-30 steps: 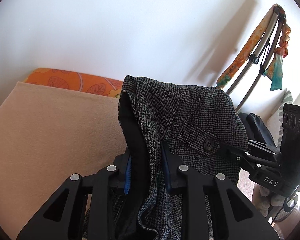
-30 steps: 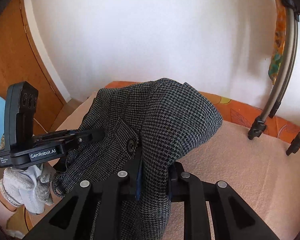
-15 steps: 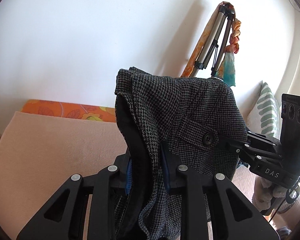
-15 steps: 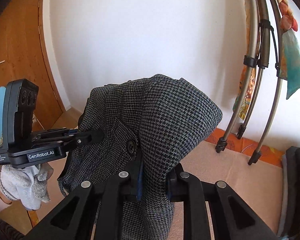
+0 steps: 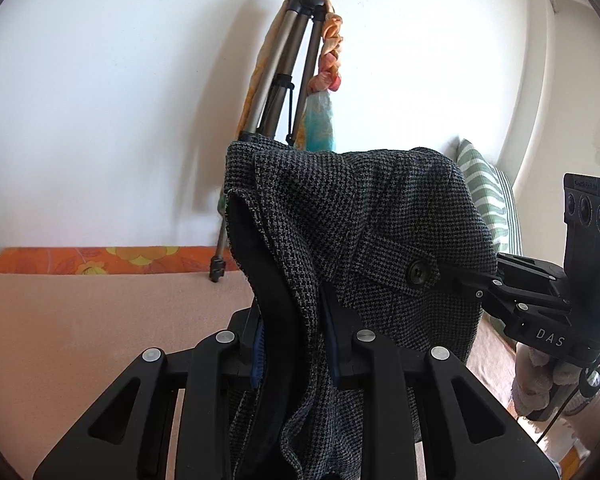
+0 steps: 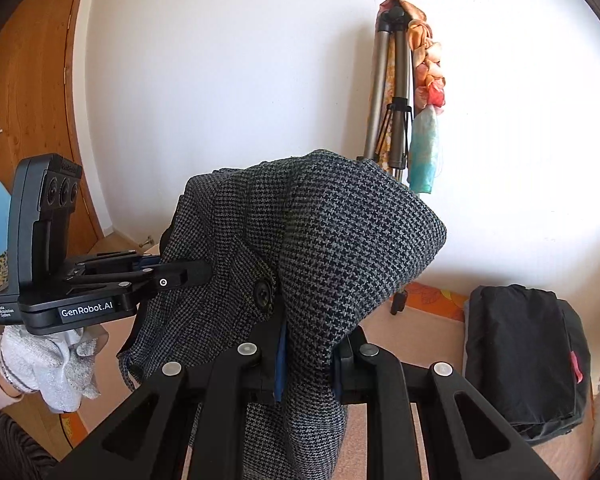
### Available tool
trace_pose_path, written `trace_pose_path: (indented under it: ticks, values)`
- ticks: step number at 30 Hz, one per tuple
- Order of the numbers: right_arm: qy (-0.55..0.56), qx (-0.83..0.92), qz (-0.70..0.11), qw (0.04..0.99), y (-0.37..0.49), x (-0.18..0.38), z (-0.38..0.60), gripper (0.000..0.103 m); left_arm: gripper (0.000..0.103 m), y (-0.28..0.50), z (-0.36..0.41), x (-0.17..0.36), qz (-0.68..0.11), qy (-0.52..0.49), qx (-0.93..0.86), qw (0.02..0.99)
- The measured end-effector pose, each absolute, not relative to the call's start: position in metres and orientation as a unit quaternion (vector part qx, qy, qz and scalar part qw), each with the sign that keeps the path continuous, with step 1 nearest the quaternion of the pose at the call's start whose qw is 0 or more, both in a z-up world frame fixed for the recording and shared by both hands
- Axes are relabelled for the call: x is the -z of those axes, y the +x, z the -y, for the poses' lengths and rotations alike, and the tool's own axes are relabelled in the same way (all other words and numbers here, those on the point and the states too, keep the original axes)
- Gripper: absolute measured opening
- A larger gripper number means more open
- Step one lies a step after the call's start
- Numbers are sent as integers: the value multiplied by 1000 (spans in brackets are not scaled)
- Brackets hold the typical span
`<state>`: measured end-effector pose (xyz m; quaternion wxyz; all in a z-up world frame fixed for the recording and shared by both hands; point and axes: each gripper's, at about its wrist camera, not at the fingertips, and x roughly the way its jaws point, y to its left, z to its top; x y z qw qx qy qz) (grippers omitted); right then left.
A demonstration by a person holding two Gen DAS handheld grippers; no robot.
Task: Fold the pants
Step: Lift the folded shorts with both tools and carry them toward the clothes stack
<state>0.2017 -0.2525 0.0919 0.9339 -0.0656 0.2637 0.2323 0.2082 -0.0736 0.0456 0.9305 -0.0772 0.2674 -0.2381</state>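
I hold the houndstooth pants [image 5: 364, 216] up in the air, above the peach blanket [image 5: 80, 320], by their waistband. My left hand-held gripper [image 5: 296, 344] is clenched on the fabric near the dark inner lining, and my right hand-held gripper [image 6: 306, 354] is clenched on a thick fold of the same waistband, just right of the button [image 6: 263, 293]. Over the last second I have lifted both grippers: the blanket has dropped low in both views and the tripod [image 6: 392, 92] behind the pants, draped with scarves, now shows nearly to its top. So the pants are clear of the blanket at the waist, and I judge the step in hand is shaking them out to hang straight before I lay them down to fold. The legs hang below my grippers out of view, so I cannot say for sure that they are free of the blanket. A folded black garment [image 6: 520, 360] lies right of the pants on the blanket; I should set down clear of it.
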Motion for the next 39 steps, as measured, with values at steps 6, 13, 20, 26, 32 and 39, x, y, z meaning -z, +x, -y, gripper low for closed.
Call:
trace_pose_path:
  ticks: [6, 13, 20, 26, 32, 39]
  values:
    - [-65, -193, -264, 943, 186, -99, 306, 16, 22, 206, 127, -49, -264, -68, 271, 923]
    - [-81, -140, -254, 954, 170, -109, 359, 16, 22, 213, 193, -53, -261, -54, 301, 916]
    - [-81, -110, -252, 958, 183, -110, 413, 16, 22, 228, 247, -52, -255, -42, 322, 911]
    - [-90, -97, -250, 959, 211, -119, 449, 16, 22, 245, 281, -53, -246, -40, 331, 910]
    - [-107, -98, -247, 958, 255, -129, 473, 16, 22, 272, 307, -52, -233, -45, 326, 915]
    - [-114, -125, -279, 945, 322, -110, 490, 16, 22, 314, 320, -28, -255, -60, 307, 915]
